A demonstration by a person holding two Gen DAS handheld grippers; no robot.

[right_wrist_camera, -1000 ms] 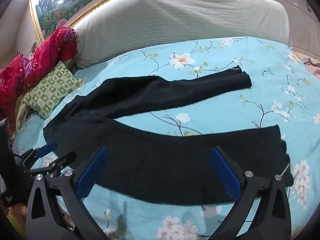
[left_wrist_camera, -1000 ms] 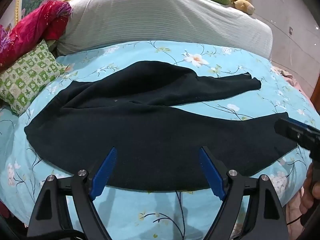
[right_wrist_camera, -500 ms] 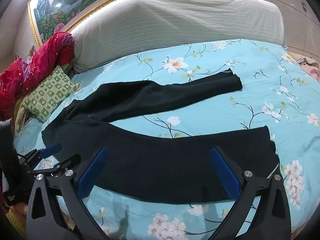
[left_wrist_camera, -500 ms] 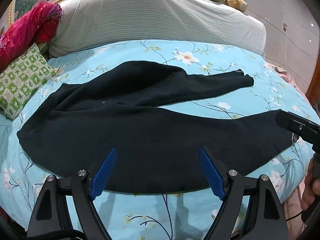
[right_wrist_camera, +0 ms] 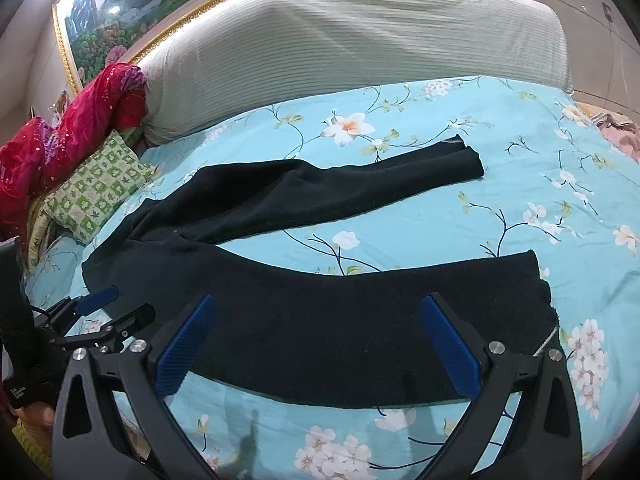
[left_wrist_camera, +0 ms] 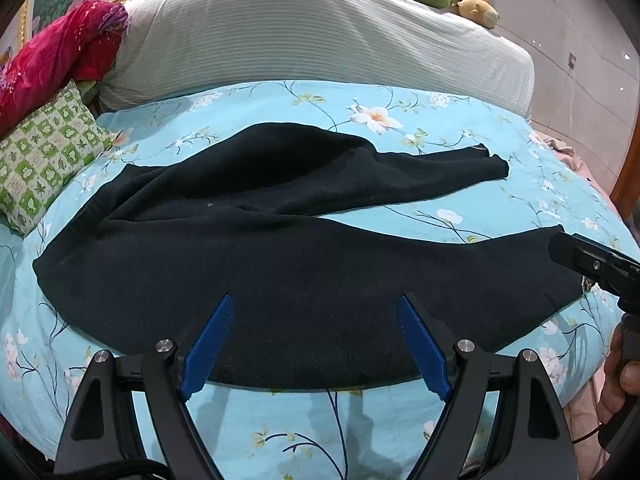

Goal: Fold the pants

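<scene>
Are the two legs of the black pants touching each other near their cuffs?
Apart. The right wrist view shows the far leg and the near leg of the black pants separated near the cuffs by a bare strip of floral bedsheet.

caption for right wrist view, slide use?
Open right gripper hovers over black pants spread on floral bedsheet.

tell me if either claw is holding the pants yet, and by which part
Nothing is held. The left claw and right claw are both open above the near leg of the black pants, gripping no fabric.
</scene>
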